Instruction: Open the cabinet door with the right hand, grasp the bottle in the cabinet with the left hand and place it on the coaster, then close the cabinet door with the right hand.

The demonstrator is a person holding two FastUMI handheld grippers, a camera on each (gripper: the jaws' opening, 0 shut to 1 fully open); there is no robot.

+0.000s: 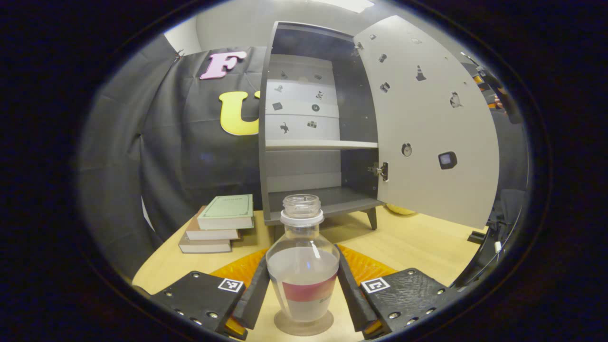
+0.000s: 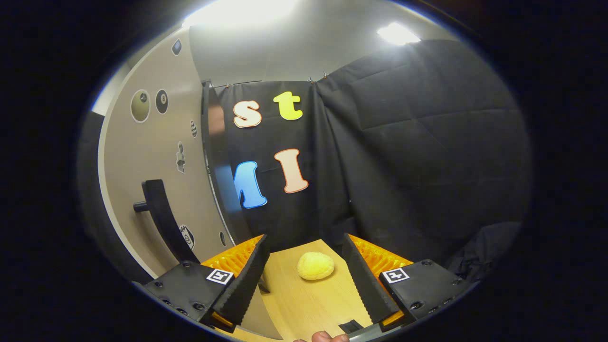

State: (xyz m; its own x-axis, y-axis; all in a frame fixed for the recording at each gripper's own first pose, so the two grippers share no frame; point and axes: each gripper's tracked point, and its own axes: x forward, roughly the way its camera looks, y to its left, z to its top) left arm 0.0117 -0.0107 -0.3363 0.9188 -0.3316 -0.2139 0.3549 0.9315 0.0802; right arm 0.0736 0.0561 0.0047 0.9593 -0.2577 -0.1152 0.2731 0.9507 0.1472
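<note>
Two fingers of the left gripper (image 1: pixel 303 285) flank the clear bottle (image 1: pixel 302 270), which stands upright at six o'clock in the left gripper view on a round coaster (image 1: pixel 304 327) on the wooden table (image 1: pixel 418 247); whether the fingers press its sides or merely sit against them I cannot tell. The bottle is uncapped and roughly half full of clear liquid (so a tilt would mean a spill). Behind it, at twelve o'clock, the cabinet (image 1: pixel 304 142) stands with its shelves bare and its door (image 1: pixel 427 123) swung wide toward two o'clock, and a stack of books (image 1: pixel 218 230) lies at nine o'clock. In the right gripper view the right gripper (image 2: pixel 306 280) has its fingers spread with nothing between them, the door's black handle (image 2: pixel 159 213) at nine o'clock, a yellow lumpy object (image 2: pixel 315 265) ahead on the table. The placing looks nearly finished; only the closing seems left. The risks I judge: withdrawing the left gripper askew could drag or tip the open bottle off the coaster, and swinging the door shut fast could jolt the cabinet and the table.
</note>
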